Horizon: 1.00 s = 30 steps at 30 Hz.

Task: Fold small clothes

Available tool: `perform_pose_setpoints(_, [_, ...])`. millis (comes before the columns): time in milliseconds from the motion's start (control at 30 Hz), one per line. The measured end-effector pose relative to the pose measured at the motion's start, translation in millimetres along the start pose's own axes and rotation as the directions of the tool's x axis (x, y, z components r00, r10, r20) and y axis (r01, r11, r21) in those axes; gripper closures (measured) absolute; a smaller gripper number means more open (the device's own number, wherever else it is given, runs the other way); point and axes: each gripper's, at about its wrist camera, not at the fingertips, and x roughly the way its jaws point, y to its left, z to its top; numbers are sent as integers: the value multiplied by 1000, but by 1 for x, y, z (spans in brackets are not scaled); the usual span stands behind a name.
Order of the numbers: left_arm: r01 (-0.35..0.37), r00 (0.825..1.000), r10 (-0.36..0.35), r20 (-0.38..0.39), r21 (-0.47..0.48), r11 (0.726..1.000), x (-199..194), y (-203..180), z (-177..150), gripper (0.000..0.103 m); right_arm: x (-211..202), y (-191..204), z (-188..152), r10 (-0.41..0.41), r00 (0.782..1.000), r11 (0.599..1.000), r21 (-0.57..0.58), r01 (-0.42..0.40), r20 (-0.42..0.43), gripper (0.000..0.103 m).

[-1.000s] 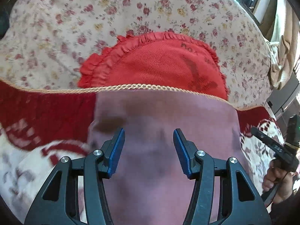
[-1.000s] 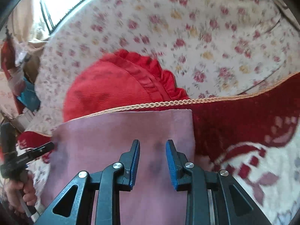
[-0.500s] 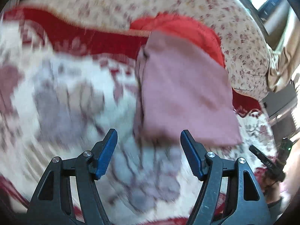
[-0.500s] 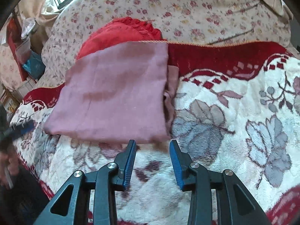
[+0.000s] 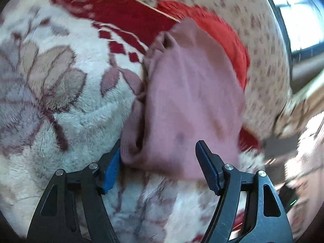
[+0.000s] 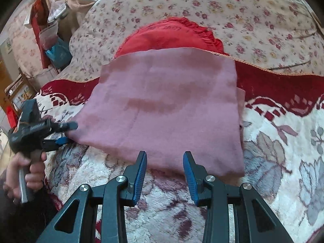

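Note:
A folded mauve-pink garment lies flat on the floral fleece blanket; its far edge rests against a red frilled cushion. In the left wrist view the garment shows its layered folded edge. My left gripper is open, its jaws on either side of the garment's near left corner, holding nothing. It also shows in the right wrist view at the garment's left corner. My right gripper is open and empty, just short of the garment's near edge.
A floral-print bolster runs behind the red cushion. The blanket has a dark red border. Cluttered bags and furniture stand at the far left beyond the bed. A window is at the upper right.
Both grippers pulled back from over the garment to its near edge. The left gripper swung round to the garment's left corner. The garment lies folded and still.

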Motion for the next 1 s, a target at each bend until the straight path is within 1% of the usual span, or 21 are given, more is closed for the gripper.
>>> perform_pose_setpoints(133, [34, 999, -33, 7, -29, 999, 4, 1, 3, 32, 4, 1, 2, 0, 1000, 1000, -1, 0, 1, 68])
perform_pose_setpoints(167, [29, 1000, -29, 9, -30, 999, 4, -1, 3, 33, 6, 2, 3, -4, 1000, 1000, -3, 4, -1, 68])
perform_pose_setpoints(200, [25, 1000, -25, 10, -34, 999, 4, -4, 1, 36, 9, 4, 4, -10, 1000, 1000, -8, 10, -3, 68])
perform_pose_setpoints(233, [26, 1000, -26, 5, -42, 999, 4, -5, 1, 51, 10, 6, 6, -16, 1000, 1000, -10, 16, -4, 68])
perform_pose_setpoints(267, [25, 1000, -25, -2, -52, 998, 5, -6, 0, 62, 11, 7, 8, -20, 1000, 1000, -11, 20, 1, 68])
perform_pose_setpoints(300, [12, 1000, -13, -15, -68, 998, 8, -9, -2, 65, 11, 9, 11, -17, 1000, 1000, -10, 17, 14, 68])
perform_pose_setpoints(333, [-7, 1000, 6, -15, -73, 997, 9, -10, -3, 85, 11, 12, 16, -6, 1000, 1000, -6, 7, 28, 68])
perform_pose_setpoints(367, [-37, 999, 37, -10, -68, 997, 8, -10, -4, 95, 11, 16, 22, 11, 999, 1000, -8, -11, 41, 68])
perform_pose_setpoints(467, [-122, 991, 124, 55, -43, 992, 5, -20, -10, 97, 16, 31, 45, 75, 996, 997, -26, -74, 49, 68])
perform_pose_setpoints(533, [-176, 979, 170, 116, 41, 984, 4, -34, -18, 97, 25, 48, 74, 117, 992, 993, -13, -116, 37, 68])
perform_pose_setpoints(567, [-198, 972, 185, 146, 82, 977, 4, -42, -21, 98, 31, 56, 87, 152, 988, 988, -12, -152, 20, 68])
perform_pose_setpoints(600, [-215, 966, 192, 175, 127, 968, 4, -49, -24, 98, 40, 70, 103, 195, 981, 980, -21, -195, -4, 68])
perform_pose_setpoints(633, [-234, 958, 195, 211, 181, 955, 3, -57, -29, 98, 47, 81, 116, 211, 977, 977, -34, -212, -14, 66])
perform_pose_setpoints(667, [-246, 954, 198, 226, 207, 947, 3, -60, -32, 97, 54, 91, 127, 223, 975, 974, -46, -224, -23, 62])
perform_pose_setpoints(700, [-255, 951, 200, 235, 234, 938, 4, -63, -36, 97, 64, 102, 140, 244, 969, 968, -54, -246, -41, 54])
perform_pose_setpoints(767, [-262, 951, 202, 233, 263, 929, 8, -65, -42, 97, 90, 122, 163, 278, 957, 958, -47, -282, -78, 53])
perform_pose_setpoints(800, [-260, 952, 200, 231, 271, 927, 9, -65, -45, 97, 109, 134, 178, 301, 946, 950, -44, -309, -121, 53])
perform_pose_setpoints(867, [-239, 959, 186, 215, 254, 937, 9, -60, -45, 97, 140, 153, 196, 296, 934, 949, -51, -312, -202, 53])
perform_pose_setpoints(933, [-223, 963, 178, 203, 224, 949, 10, -54, -41, 97, 174, 171, 210, 225, 929, 964, -70, -255, -294, 52])
perform_pose_setpoints(967, [-210, 967, 172, 189, 205, 956, 12, -51, -40, 97, 188, 177, 214, 193, 923, 970, -77, -231, -334, 52])
perform_pose_setpoints(1000, [-196, 972, 165, 166, 188, 963, 15, -46, -39, 97, 203, 185, 217, 161, 911, 974, -86, -208, -380, 53])
